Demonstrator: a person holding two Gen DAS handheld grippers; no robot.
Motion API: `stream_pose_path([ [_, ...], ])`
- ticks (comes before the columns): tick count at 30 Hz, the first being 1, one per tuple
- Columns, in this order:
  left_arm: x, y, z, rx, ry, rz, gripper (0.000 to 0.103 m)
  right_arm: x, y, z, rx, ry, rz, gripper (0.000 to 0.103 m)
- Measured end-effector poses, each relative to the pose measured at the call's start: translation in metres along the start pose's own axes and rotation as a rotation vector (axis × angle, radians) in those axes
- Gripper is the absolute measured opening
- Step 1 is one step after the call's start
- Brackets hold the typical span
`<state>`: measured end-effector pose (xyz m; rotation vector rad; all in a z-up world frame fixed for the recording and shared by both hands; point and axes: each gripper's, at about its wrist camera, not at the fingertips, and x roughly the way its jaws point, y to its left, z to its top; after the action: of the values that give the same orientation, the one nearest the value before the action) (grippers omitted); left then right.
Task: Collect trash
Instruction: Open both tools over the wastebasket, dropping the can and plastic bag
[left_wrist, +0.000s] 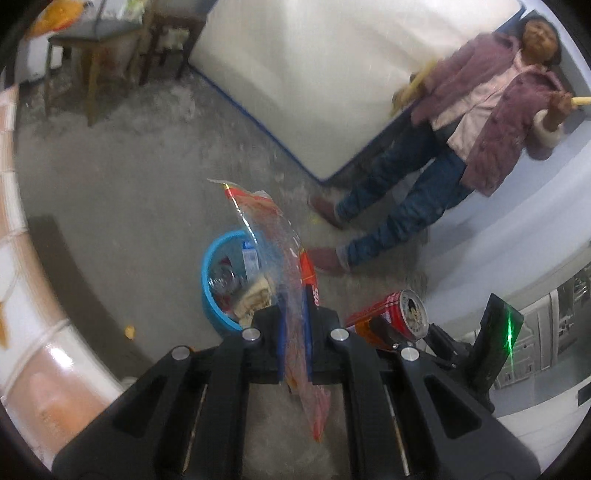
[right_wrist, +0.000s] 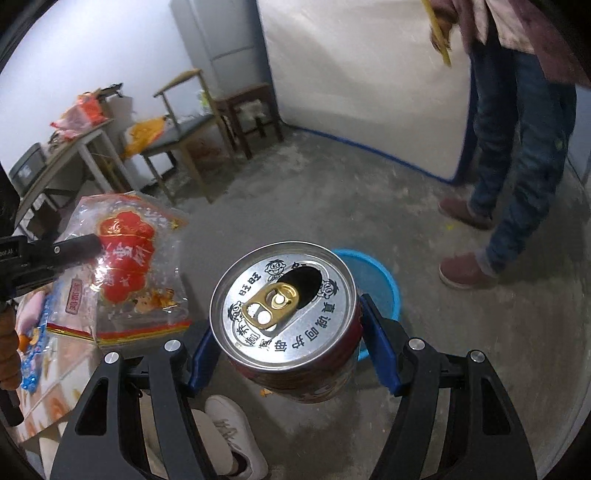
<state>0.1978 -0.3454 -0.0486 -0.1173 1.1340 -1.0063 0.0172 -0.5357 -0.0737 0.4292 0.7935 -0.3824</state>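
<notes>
In the left wrist view the left gripper (left_wrist: 294, 325) sits at lower centre with a plastic bag (left_wrist: 275, 236) between its fingers. The basin (left_wrist: 210, 291) lies just left of the bag, on the floor (left_wrist: 129, 177). The can (left_wrist: 395, 314) is to the right, in the right gripper (right_wrist: 291, 332). A standing person (left_wrist: 480, 122) occupies the upper right, before a mattress (left_wrist: 314, 66).

Left tool (left_wrist: 295, 332) clamped, right tool (right_wrist: 291, 325) spread.
</notes>
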Motion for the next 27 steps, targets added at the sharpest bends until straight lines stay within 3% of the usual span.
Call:
stream_pose_path([
  [8,0.119,-0.007,0.029,0.039,0.168,0.120,0.006,0.093,-0.047,-0.016,0.102,0.147,0.006,0.067],
  [14,0.195,0.003,0.049,0.043,0.249,0.191,0.008,0.169,-0.071,-0.015,0.157,0.221,-0.005,0.067],
  [16,0.215,0.001,0.054,0.058,0.274,0.213,0.021,0.197,-0.075,-0.016,0.171,0.250,-0.011,0.067],
  [18,0.231,0.001,0.060,0.077,0.305,0.256,0.059,0.227,-0.080,-0.022,0.183,0.305,-0.011,0.067],
  [20,0.236,0.003,0.065,0.073,0.296,0.294,0.062,0.252,-0.084,-0.030,0.193,0.362,-0.018,0.068],
  [23,0.224,0.005,0.069,0.029,0.271,0.247,0.063,0.279,-0.093,-0.042,0.204,0.414,-0.051,0.068],
  [27,0.197,0.006,0.072,0.048,0.220,0.245,0.064,0.275,-0.100,-0.049,0.240,0.407,-0.047,0.068],
])
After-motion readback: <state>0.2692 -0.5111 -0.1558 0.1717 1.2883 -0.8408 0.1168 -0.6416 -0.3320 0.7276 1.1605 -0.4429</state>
